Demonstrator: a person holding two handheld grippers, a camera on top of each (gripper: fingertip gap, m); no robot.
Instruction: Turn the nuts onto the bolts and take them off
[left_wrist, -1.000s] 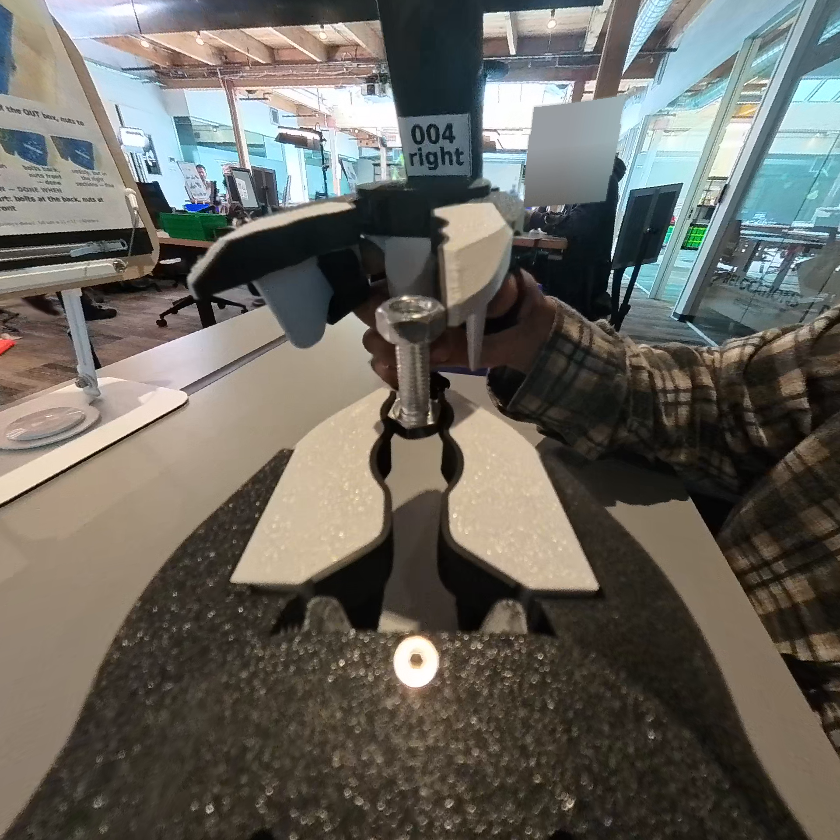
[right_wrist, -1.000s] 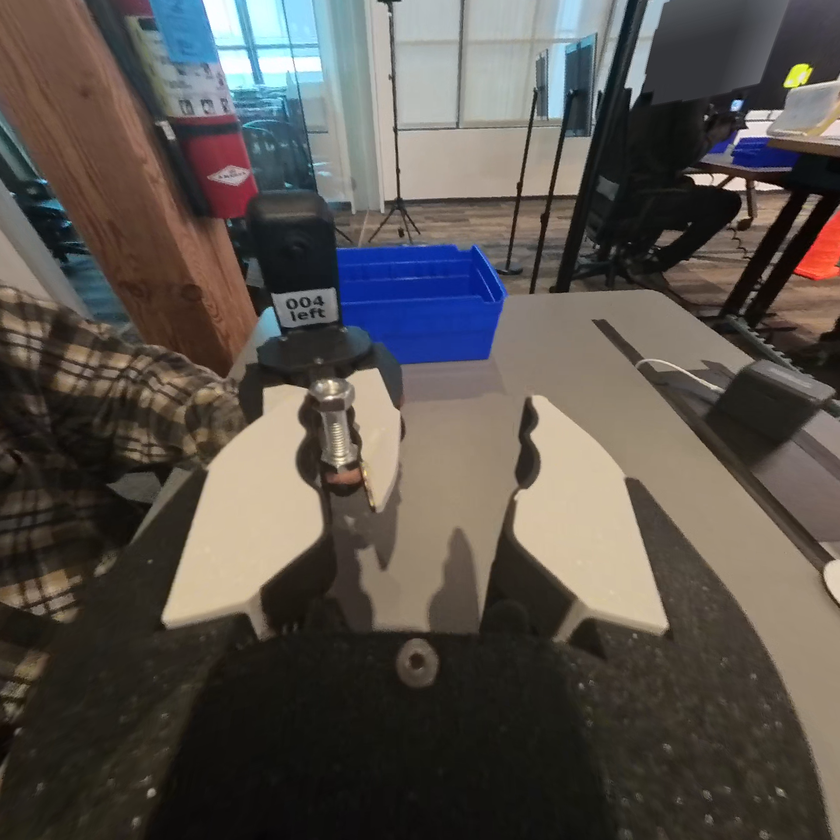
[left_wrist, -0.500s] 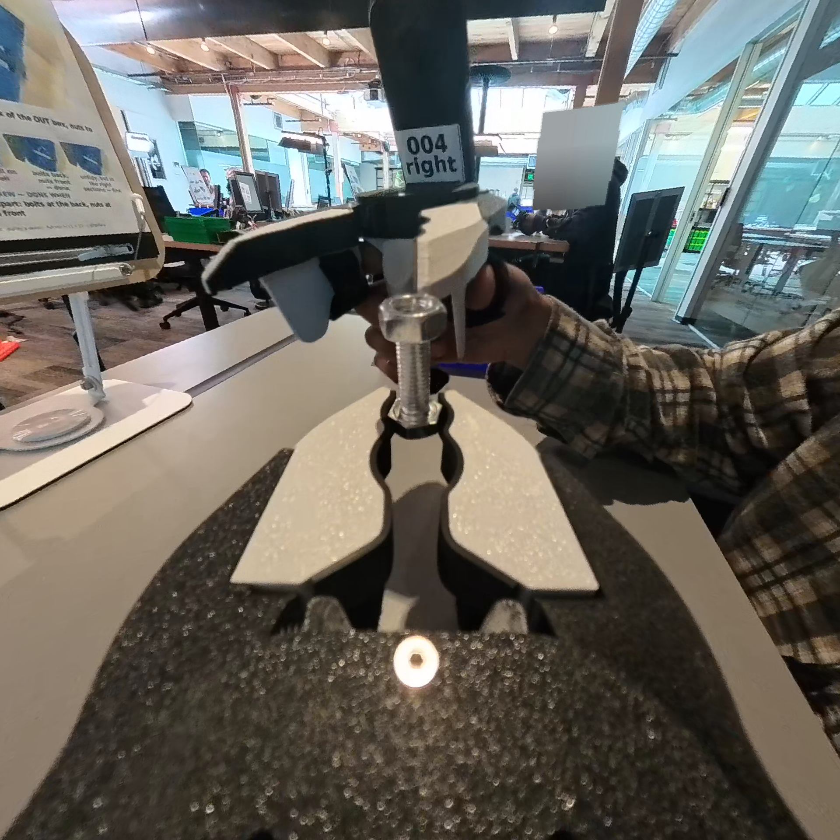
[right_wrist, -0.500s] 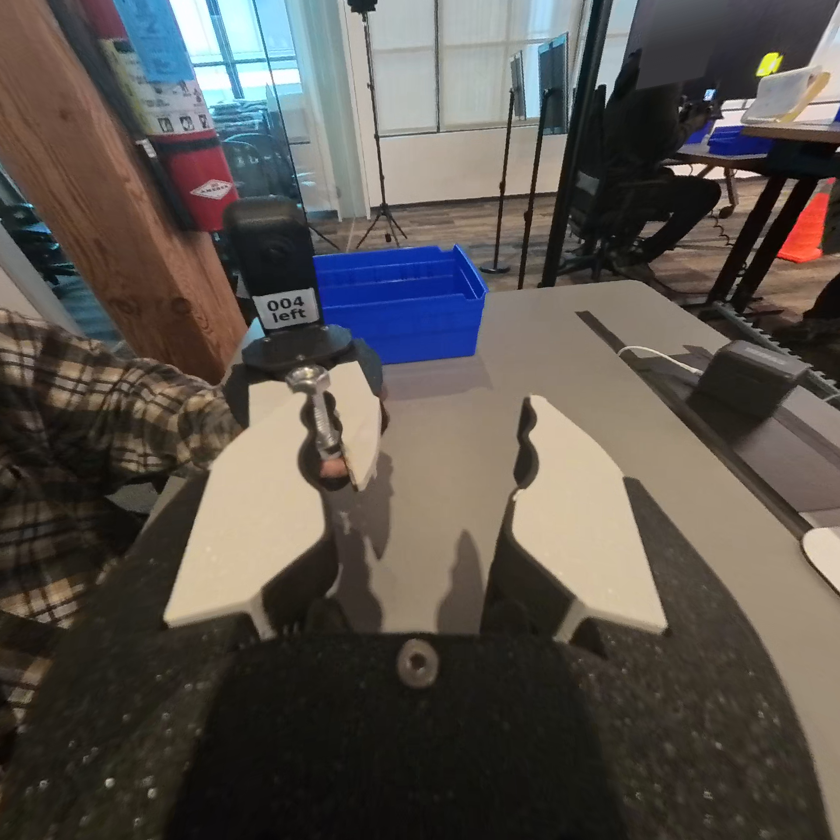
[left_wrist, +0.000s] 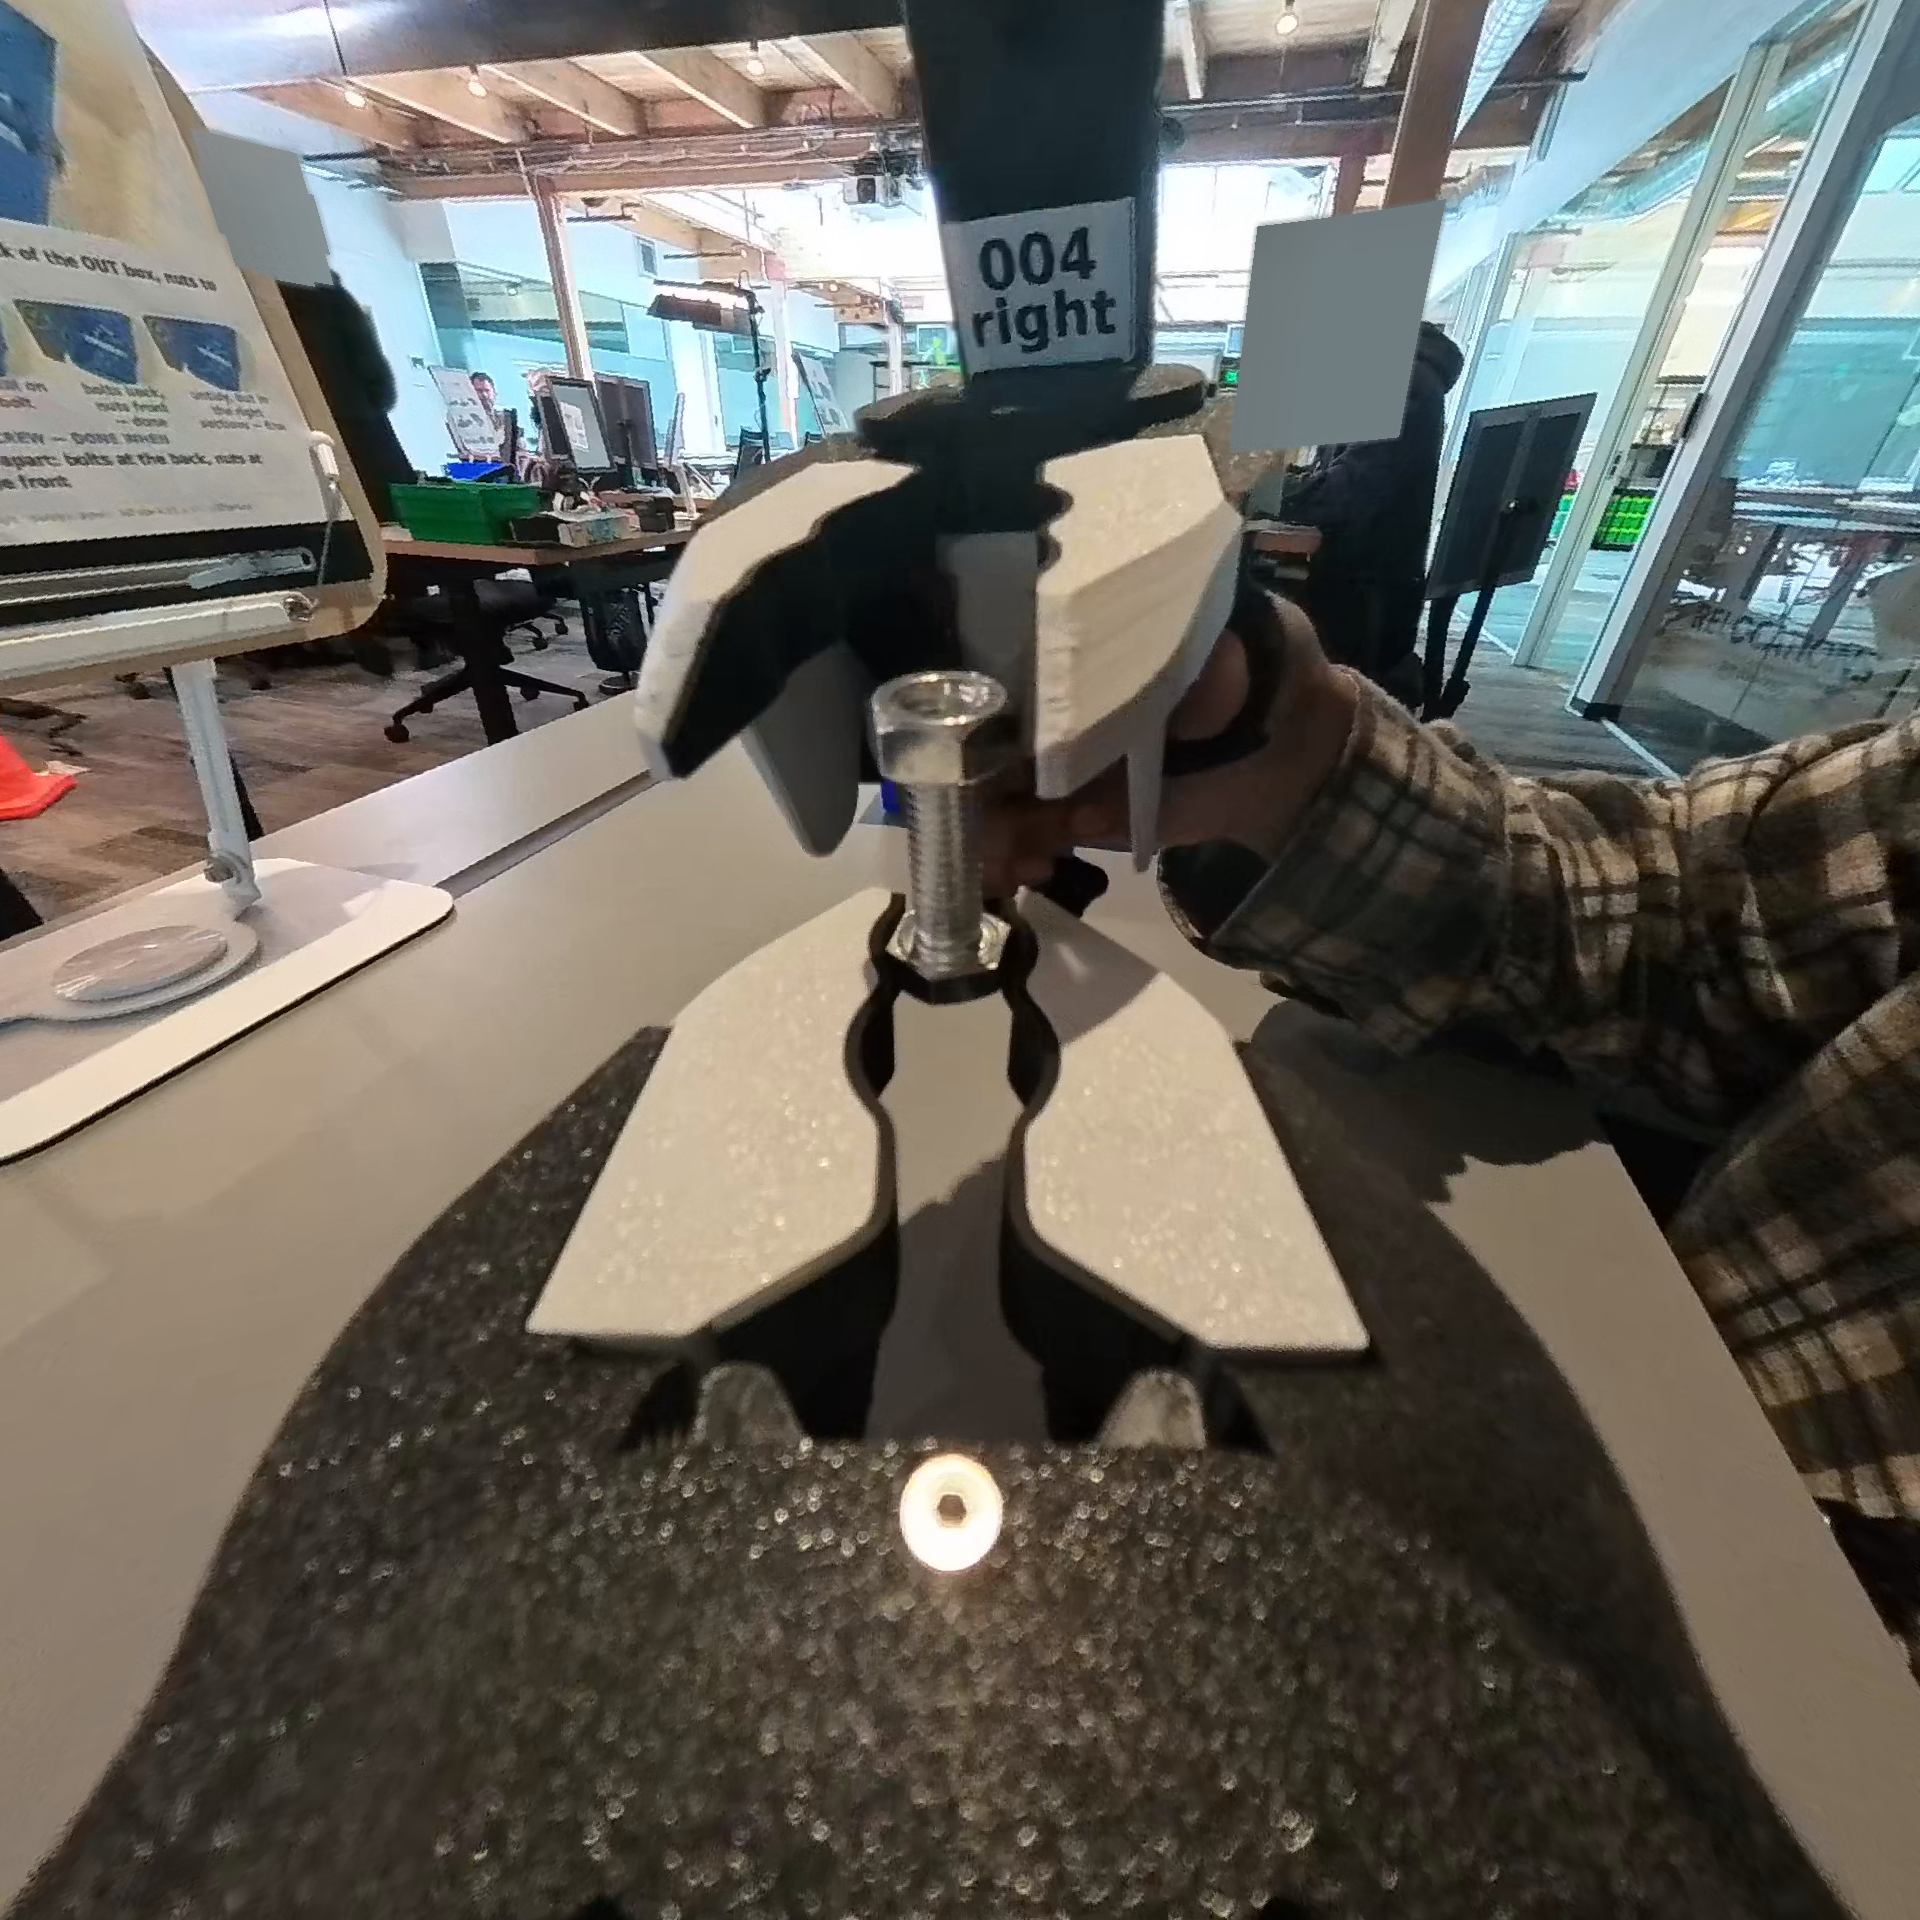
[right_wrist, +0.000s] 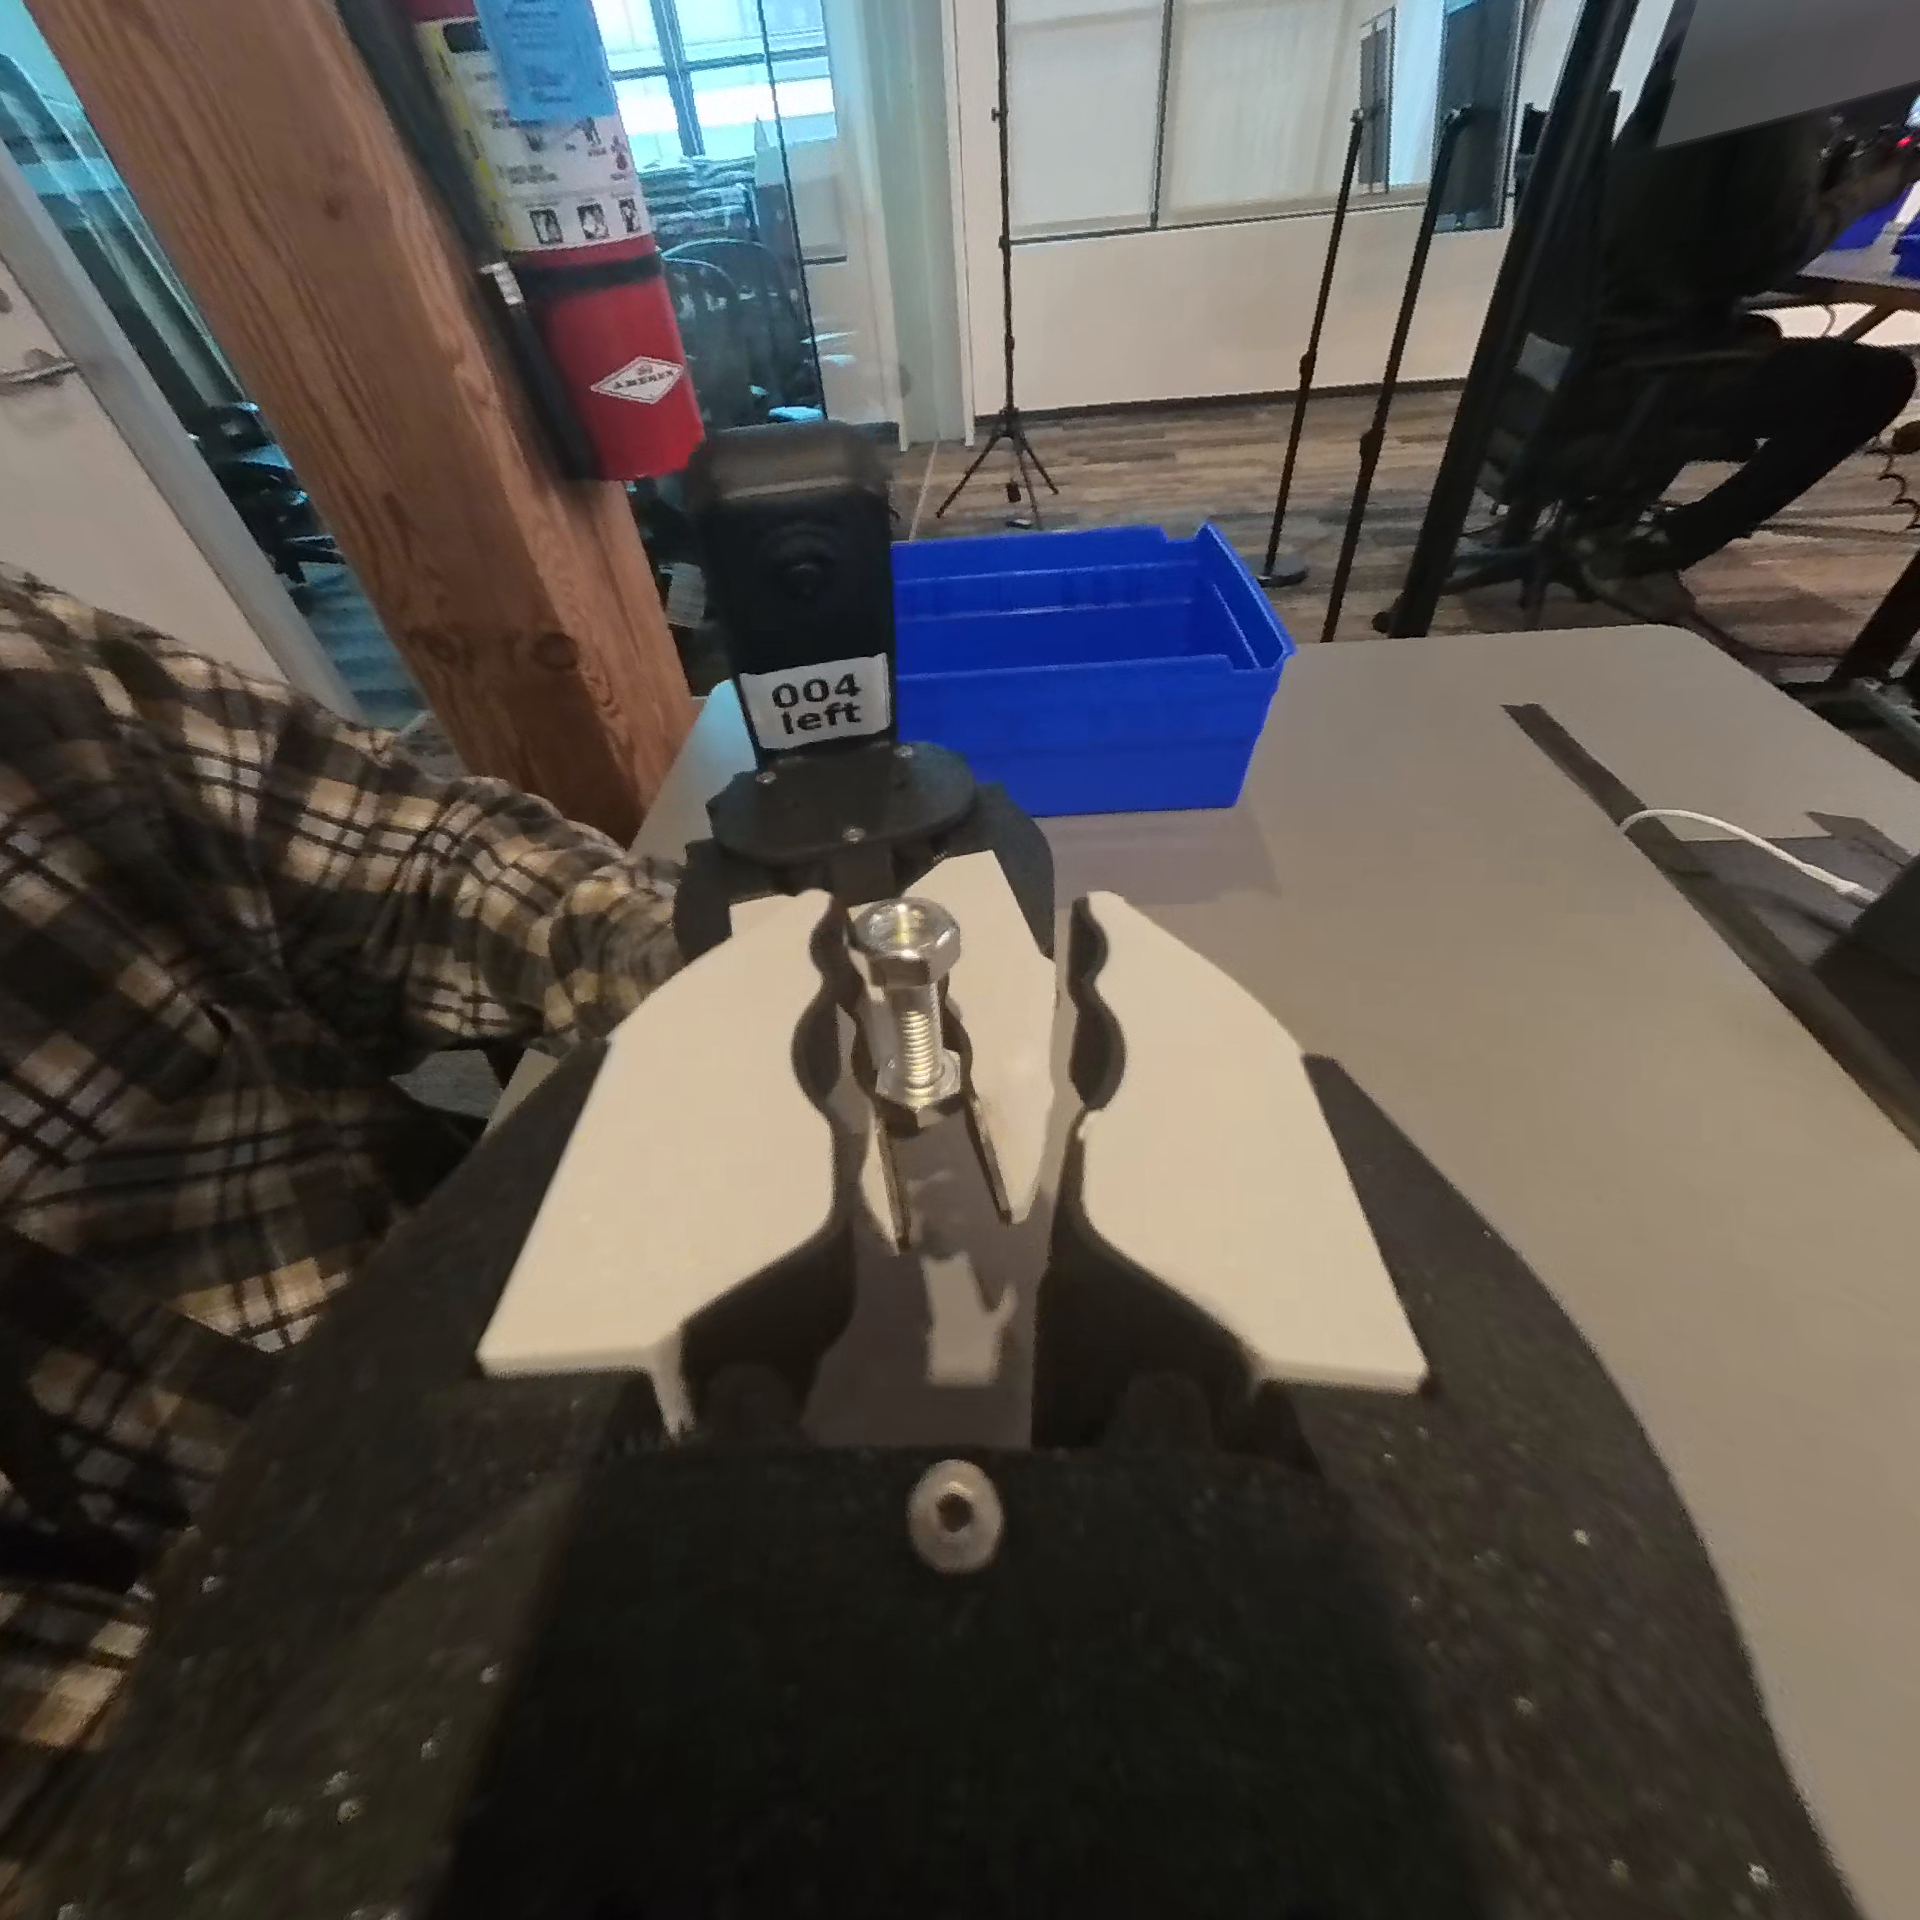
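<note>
Left wrist view alone shows the right tool (left_wrist: 982, 790) tipped downward, spread apart around the bolt (left_wrist: 940, 821); the left tool (left_wrist: 948, 961) clenches its nut (left_wrist: 948, 943).

Showing a grey table (right_wrist: 1455, 987), smooth and matte. Carrying a blue bin (right_wrist: 1081, 707) at the far edge, sitting upright and open-topped. Running right of the bin, well apart from it, a dark strip (right_wrist: 1600, 769). Trailing farther right of the bin, a white cable (right_wrist: 1756, 842). Sitting farthest right of the bin, a dark box (right_wrist: 1881, 966), cut by the frame. Also bearing a white stand base (left_wrist: 208, 966); not showing where against the bin.
</note>
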